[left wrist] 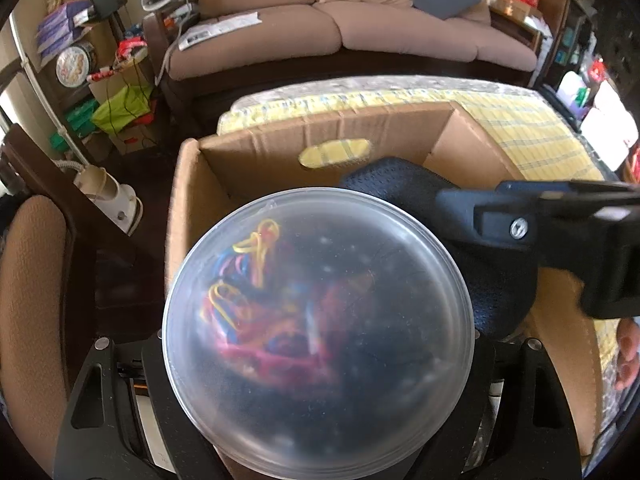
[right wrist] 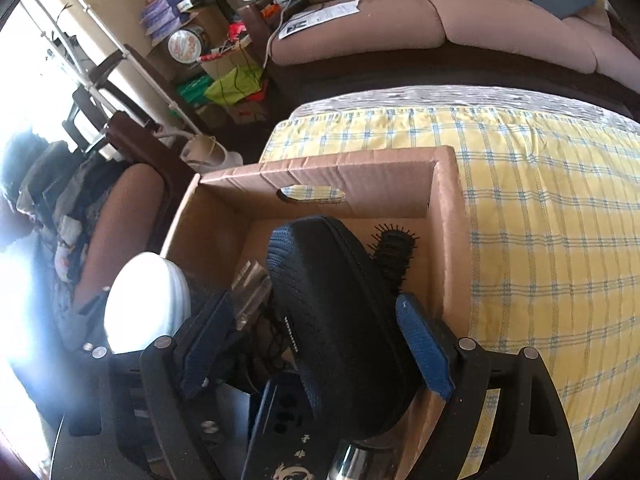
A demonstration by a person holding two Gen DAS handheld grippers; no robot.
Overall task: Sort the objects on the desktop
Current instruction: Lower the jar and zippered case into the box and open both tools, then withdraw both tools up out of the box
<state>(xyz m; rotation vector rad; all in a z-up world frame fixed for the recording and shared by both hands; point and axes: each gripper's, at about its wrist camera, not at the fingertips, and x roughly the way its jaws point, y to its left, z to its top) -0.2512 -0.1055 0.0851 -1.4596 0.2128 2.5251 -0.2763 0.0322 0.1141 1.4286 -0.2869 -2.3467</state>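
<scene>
I see the cardboard box [right wrist: 360, 184] on the yellow checked tablecloth [right wrist: 540, 208]. My right gripper [right wrist: 320, 340] clamps the black zippered case [right wrist: 340, 320] over the box, hairbrush [right wrist: 394, 248] at one o'clock. My left gripper [left wrist: 320, 360] grasps the rubber-band tub [left wrist: 316, 328].

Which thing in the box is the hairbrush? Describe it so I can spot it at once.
Find the cardboard box on the yellow checked cloth. Inside, look to its far right corner, behind the big black zip case. The hairbrush is the narrow black thing there, the only one with bristles sticking out.
</scene>
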